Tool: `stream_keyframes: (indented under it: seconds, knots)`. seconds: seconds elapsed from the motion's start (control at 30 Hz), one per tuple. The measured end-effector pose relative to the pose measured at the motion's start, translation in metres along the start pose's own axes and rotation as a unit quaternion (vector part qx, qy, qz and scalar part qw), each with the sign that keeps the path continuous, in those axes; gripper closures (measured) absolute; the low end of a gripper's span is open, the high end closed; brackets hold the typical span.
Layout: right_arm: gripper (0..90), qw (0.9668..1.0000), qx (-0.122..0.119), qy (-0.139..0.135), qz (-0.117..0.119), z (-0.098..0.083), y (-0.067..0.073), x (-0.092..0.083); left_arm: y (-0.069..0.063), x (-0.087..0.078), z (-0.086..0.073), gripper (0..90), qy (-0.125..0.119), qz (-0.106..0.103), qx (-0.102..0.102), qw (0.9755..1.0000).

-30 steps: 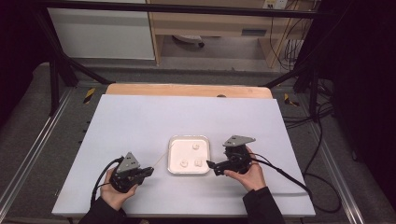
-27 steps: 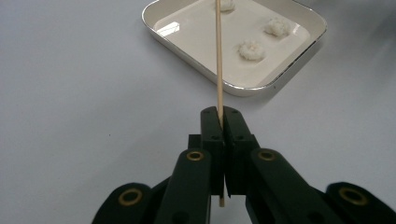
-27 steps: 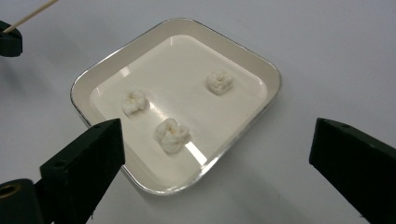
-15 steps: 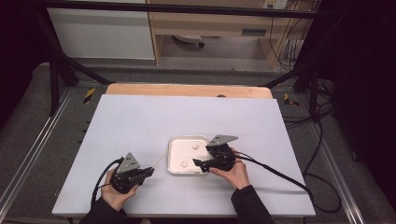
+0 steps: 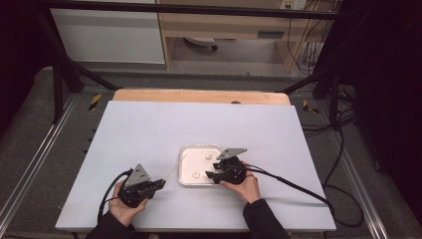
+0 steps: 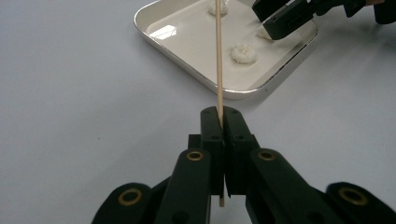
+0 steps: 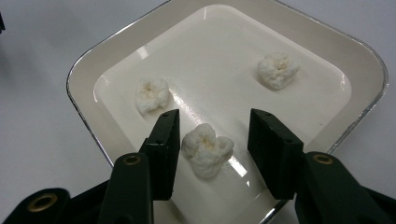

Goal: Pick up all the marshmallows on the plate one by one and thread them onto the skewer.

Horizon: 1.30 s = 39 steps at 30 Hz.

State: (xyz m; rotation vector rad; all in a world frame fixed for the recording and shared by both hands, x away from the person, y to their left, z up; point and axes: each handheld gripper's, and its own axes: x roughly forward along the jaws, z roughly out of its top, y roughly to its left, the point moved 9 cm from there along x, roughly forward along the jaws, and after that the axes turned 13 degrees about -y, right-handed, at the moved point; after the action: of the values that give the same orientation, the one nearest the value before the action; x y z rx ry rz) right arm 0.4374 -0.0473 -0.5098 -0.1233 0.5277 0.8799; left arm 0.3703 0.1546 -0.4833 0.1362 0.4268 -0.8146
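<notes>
The left gripper (image 6: 219,121) clenched a wooden skewer (image 6: 218,56) pointing toward twelve o'clock, while the right gripper's (image 7: 212,140) jaws had just been closing around a popcorn piece (image 7: 207,147) in the tray (image 7: 88,121), not yet pressing it.

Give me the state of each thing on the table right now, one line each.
Left gripper: shut on the skewer.
Skewer: bare, slanting out over the tray.
Right gripper: jaws just closing, a gap left either side of the near popcorn piece.
Near popcorn piece: lying in the tray.
Tray: flat on the table, three pieces inside.
</notes>
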Motion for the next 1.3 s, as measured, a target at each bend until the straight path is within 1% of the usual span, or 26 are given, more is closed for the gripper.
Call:
stream_keyframes:
  seconds: [0.17,0.2,0.23,0.27,0.3,0.37,0.5,0.63,0.73,0.77,0.83,0.87,0.93,0.97,1.0,1.03,1.07,1.1,1.13,1.2,1.27,1.3]
  knots:
    - [58.5,1.0,-0.008,0.0,0.001,-0.002,0.001,0.001,-0.001,0.0,0.0,88.3,0.0,0.0,0.0,1.0]
    - [60.5,0.9999,-0.014,0.0,-0.001,-0.002,0.0,0.001,0.0,0.0,0.0,88.3,0.0,0.0,0.0,1.0]
    - [62.5,0.9999,-0.017,0.0,-0.001,-0.002,0.0,0.001,0.0,0.0,0.0,88.2,0.0,0.0,0.0,1.0]
    - [62.5,0.9999,-0.017,0.0,-0.001,-0.002,0.0,0.001,0.0,0.0,0.0,88.2,0.0,0.001,0.0,1.0]
    - [64.8,0.9997,-0.023,-0.001,-0.004,-0.003,0.001,0.0,-0.001,0.0,0.0,88.2,0.0,0.001,0.0,1.0]
    - [65.5,0.9997,-0.023,-0.002,-0.006,-0.003,0.001,0.0,-0.001,0.001,0.0,88.2,-0.001,0.0,0.001,1.0]
    - [69.5,0.9999,-0.014,-0.002,-0.006,-0.003,0.002,-0.001,-0.002,0.001,0.0,88.3,-0.002,0.0,0.003,1.0]
    - [70.6,1.0,-0.008,0.0,-0.002,-0.003,0.002,-0.001,-0.003,0.0,0.001,88.3,-0.006,0.002,0.003,1.0]
    - [71.3,0.9999,-0.004,-0.011,0.003,0.004,0.002,-0.006,-0.003,0.0,0.001,88.3,-0.007,0.002,0.003,1.0]
    - [71.5,0.9999,0.002,-0.015,0.005,0.006,0.003,-0.008,-0.003,0.0,0.001,88.2,-0.007,0.002,0.003,1.0]
    - [71.9,0.9996,0.006,-0.025,0.009,0.012,0.004,-0.012,-0.004,0.001,0.002,88.2,-0.008,0.002,0.005,1.0]
    - [71.9,0.9996,0.006,-0.025,0.009,0.012,0.004,-0.012,-0.005,0.001,0.002,88.2,-0.009,0.001,0.004,0.9999]
    - [72.1,0.9992,0.013,-0.036,0.014,0.017,0.004,-0.016,-0.006,0.001,0.003,88.2,-0.012,0.001,0.006,0.9999]
    - [72.4,0.9983,0.024,-0.048,0.021,0.023,0.005,-0.021,-0.007,0.001,0.003,88.2,-0.013,0.0,0.007,0.9999]
    - [72.4,0.9977,0.03,-0.056,0.023,0.027,0.005,-0.024,-0.008,0.001,0.004,88.3,-0.016,0.0,0.007,0.9999]
    - [72.4,0.9977,0.03,-0.056,0.023,0.027,0.005,-0.024,-0.008,0.001,0.004,88.3,-0.018,-0.001,0.007,0.9998]
    - [72.6,0.9971,0.035,-0.062,0.026,0.03,0.005,-0.027,-0.009,0.001,0.005,88.2,-0.019,-0.001,0.008,0.9998]
    - [72.8,0.9959,0.041,-0.075,0.029,0.037,0.004,-0.033,-0.009,0.001,0.005,88.3,-0.021,0.0,0.009,0.9997]
    - [72.9,0.9951,0.044,-0.082,0.033,0.041,0.004,-0.036,-0.01,0.002,0.007,88.3,-0.026,-0.001,0.008,0.9996]
    - [73.0,0.993,0.054,-0.097,0.039,0.048,0.005,-0.041,-0.011,0.002,0.007,88.3,-0.028,-0.002,0.008,0.9996]
    - [73.1,0.9908,0.064,-0.109,0.047,0.054,0.007,-0.045,-0.012,0.002,0.008,88.3,-0.032,-0.003,0.01,0.9994]
    - [73.1,0.9908,0.064,-0.109,0.047,0.054,0.007,-0.045,-0.013,0.003,0.009,88.3,-0.033,-0.003,0.01,0.9994]
